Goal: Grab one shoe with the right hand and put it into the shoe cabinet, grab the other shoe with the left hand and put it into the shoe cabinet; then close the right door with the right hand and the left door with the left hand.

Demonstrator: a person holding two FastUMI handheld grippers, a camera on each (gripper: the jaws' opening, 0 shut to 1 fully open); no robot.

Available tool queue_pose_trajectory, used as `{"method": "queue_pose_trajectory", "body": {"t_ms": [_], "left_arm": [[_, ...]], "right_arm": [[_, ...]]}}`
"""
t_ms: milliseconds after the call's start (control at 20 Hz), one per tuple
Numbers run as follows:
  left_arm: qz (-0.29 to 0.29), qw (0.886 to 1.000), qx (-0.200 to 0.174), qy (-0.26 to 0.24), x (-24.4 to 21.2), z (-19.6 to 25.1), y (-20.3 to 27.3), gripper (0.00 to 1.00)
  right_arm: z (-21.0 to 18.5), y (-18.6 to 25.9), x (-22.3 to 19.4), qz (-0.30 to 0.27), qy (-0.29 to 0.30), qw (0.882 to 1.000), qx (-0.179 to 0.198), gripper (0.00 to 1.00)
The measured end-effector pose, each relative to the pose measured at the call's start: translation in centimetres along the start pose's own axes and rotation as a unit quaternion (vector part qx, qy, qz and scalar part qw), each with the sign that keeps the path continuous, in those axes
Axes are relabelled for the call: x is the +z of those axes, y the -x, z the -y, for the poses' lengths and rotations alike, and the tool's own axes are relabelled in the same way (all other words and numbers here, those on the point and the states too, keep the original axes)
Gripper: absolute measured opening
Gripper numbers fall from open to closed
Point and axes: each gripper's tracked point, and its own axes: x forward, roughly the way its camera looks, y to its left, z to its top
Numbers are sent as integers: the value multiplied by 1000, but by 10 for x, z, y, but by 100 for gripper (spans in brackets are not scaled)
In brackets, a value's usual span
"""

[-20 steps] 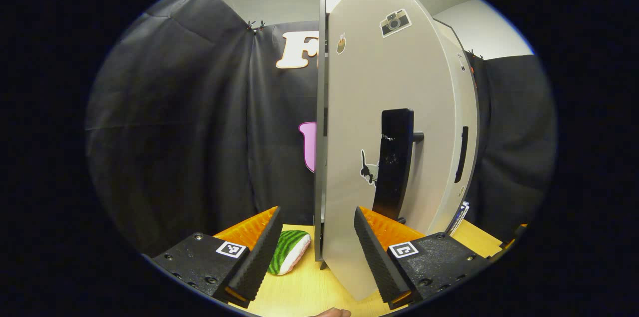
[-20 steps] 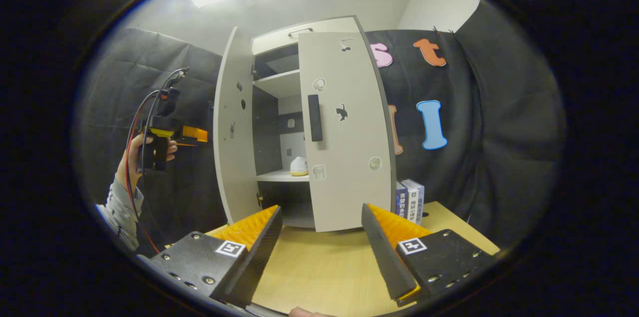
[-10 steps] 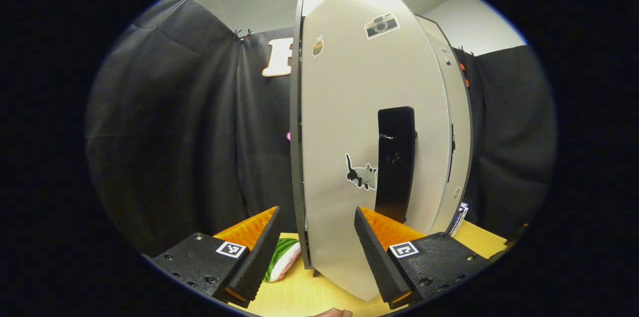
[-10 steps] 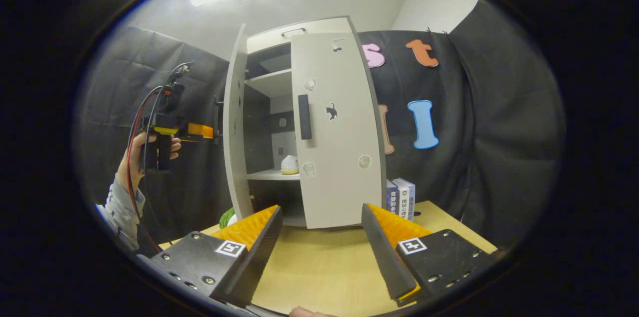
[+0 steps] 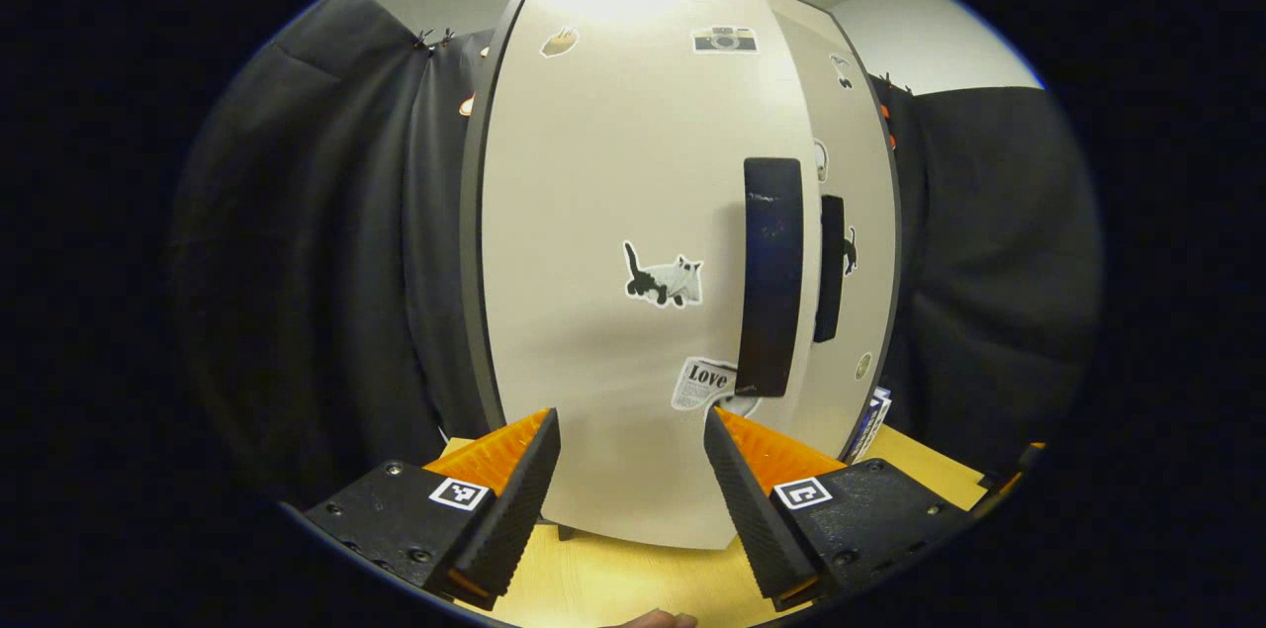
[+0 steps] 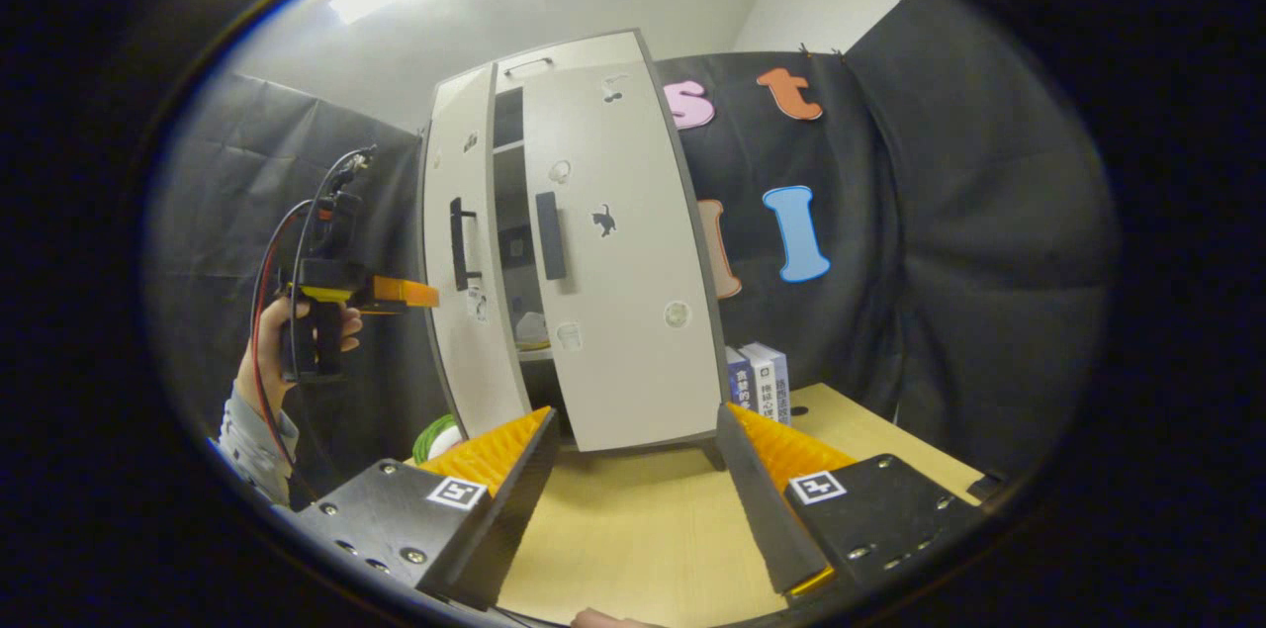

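Left gripper point(image 5: 631, 470): fingers wide apart, empty, facing the left door point(image 5: 613, 242), which stands ajar. Right door point(image 6: 613, 252) shut. Shoe point(image 6: 534, 329) visible through the gap, on a cabinet point(image 6: 554, 64) shelf. Right gripper point(image 6: 633, 480): wide apart, empty, above the table point(image 6: 633, 529).

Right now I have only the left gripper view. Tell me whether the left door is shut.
Observer: Not shut. The right gripper view shows a dark gap between the left door and the right door.
Operator: Report what shows through it.
Observer: A pale thing on a shelf, too small to identify.
Operator: Say where my gripper sits.
Observer: The left gripper is at the left door's outer face, beside the lower end of its handle.
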Motion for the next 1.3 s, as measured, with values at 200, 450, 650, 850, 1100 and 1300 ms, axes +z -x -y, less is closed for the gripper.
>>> {"method": "queue_pose_trajectory", "body": {"t_ms": [200,450,650,850,1100,1300], "left_arm": [[-4,1000,-18,3,-17,9,2,88],[-21,1000,-8,21,-43,5,21,90],[-15,1000,-1,26,-55,12,49,91],[8,1000,3,18,-57,19,77,92],[40,999,19,20,-47,21,113,91],[61,998,18,25,-46,26,141,91]], "right_arm": [[6,-1,0,0,-6,1000,-11,95],[8,-4,-4,-6,-14,1000,-23,95],[-4,0,-1,-5,-7,1000,-17,95],[-11,3,1,-5,3,1000,-17,95],[-23,12,16,9,14,1000,-13,95],[-32,18,29,23,13,1000,-9,95]]}}
